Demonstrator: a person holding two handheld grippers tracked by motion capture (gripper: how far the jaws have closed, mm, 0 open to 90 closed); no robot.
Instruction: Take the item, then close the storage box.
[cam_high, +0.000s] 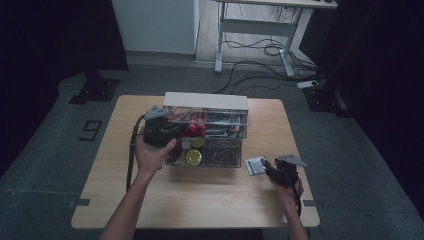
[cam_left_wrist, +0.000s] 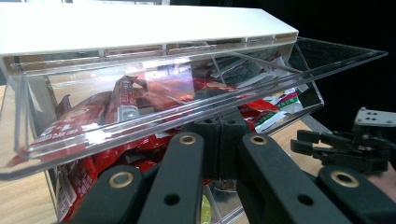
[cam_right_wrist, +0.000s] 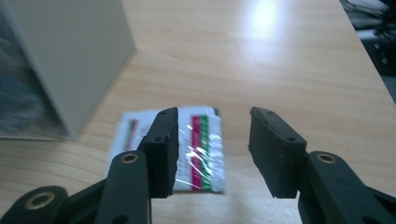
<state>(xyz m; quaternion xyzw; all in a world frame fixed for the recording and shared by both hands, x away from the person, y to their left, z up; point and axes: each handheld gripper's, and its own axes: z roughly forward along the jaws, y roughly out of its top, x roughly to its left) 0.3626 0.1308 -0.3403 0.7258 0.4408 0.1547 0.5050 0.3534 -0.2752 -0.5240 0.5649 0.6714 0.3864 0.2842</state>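
**Left gripper on the lid, right gripper wide over a sachet**

Your left gripper (cam_high: 161, 131) has its jaws closed together under the raised clear lid (cam_left_wrist: 154, 116) of the one organiser box (cam_high: 222, 150); whether they pinch it, I cannot tell. Your right gripper (cam_right_wrist: 212, 140) gapes, holding nothing, just above one white sachet (cam_right_wrist: 203, 154) lying flat beside the box. Inside: red packets, two yellow-lidded pots (cam_high: 193, 157). The wooden counter (cam_high: 200, 200) stands on grey floor; a white desk (cam_high: 260, 22) with trailing cables stands behind.

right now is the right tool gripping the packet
No: the right tool is open, its jaws apart above the packet, which lies flat on the table.
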